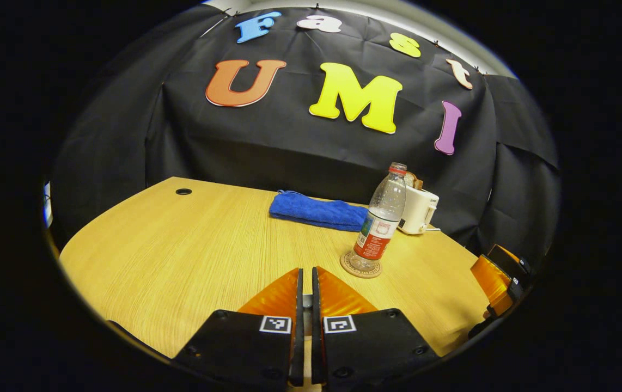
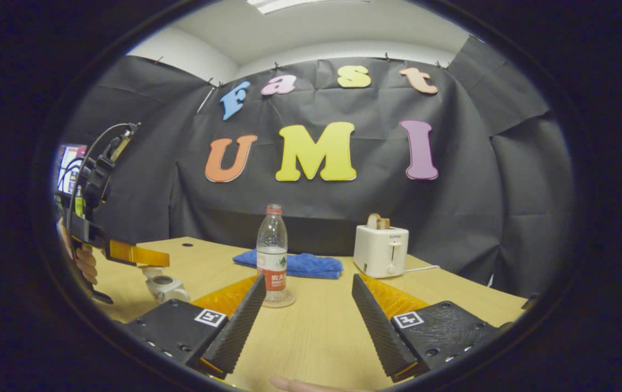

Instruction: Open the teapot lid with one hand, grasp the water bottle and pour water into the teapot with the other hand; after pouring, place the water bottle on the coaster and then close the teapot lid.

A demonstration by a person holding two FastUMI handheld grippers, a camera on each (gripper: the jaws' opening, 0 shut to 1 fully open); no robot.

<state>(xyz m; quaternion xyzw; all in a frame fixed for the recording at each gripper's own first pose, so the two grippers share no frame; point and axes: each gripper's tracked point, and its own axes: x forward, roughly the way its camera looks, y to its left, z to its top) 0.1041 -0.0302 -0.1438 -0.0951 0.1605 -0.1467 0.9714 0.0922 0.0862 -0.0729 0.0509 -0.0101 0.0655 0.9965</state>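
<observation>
Sitting upright on the coaster (image 1: 361, 267) mid-table, water bottle (image 2: 272, 250) is looking light, thin-walled, slick | best held around the labelled middle | right gripper (image 2: 308, 318) jaws spread wide | left gripper (image 1: 305, 305) jaws closed, empty | teapot (image 2: 165, 287) at near left.

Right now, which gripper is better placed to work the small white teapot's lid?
Left: the left gripper hangs right over the small white teapot; the right gripper faces the clear plastic water bottle.
</observation>
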